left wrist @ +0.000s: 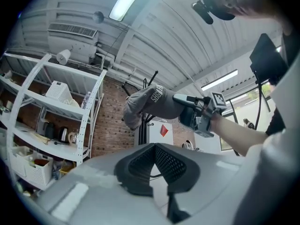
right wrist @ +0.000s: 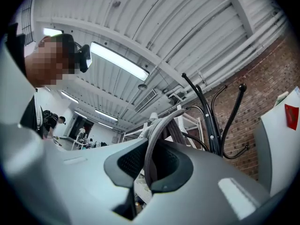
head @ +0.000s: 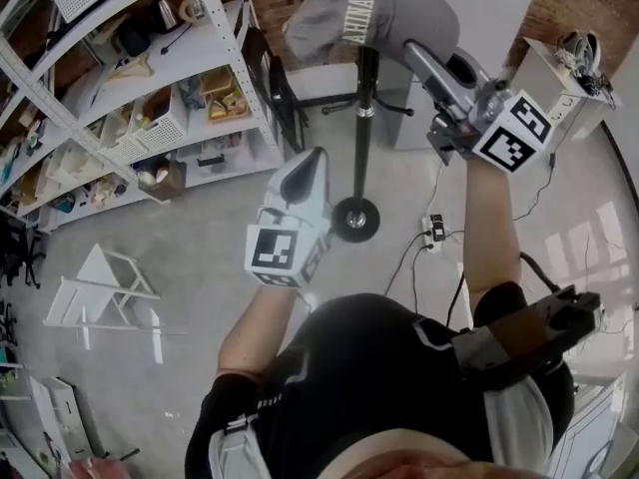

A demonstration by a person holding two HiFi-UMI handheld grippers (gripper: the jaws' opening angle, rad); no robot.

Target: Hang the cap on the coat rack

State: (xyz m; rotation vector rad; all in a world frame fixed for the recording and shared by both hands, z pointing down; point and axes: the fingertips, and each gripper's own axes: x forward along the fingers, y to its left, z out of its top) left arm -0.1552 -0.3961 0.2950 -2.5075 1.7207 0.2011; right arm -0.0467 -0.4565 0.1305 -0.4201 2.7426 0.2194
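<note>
Currently my right gripper (head: pixel 411 50) is clamped on the edge of the grey cap (head: pixel 364 13), with the fabric pinched between my pads. The cap is held high, over the top of the black coat rack (head: pixel 366 118); I cannot tell whether it touches a hook. My left gripper (head: pixel 308 163) is lower, beside the pole, jaws together and empty.
</note>
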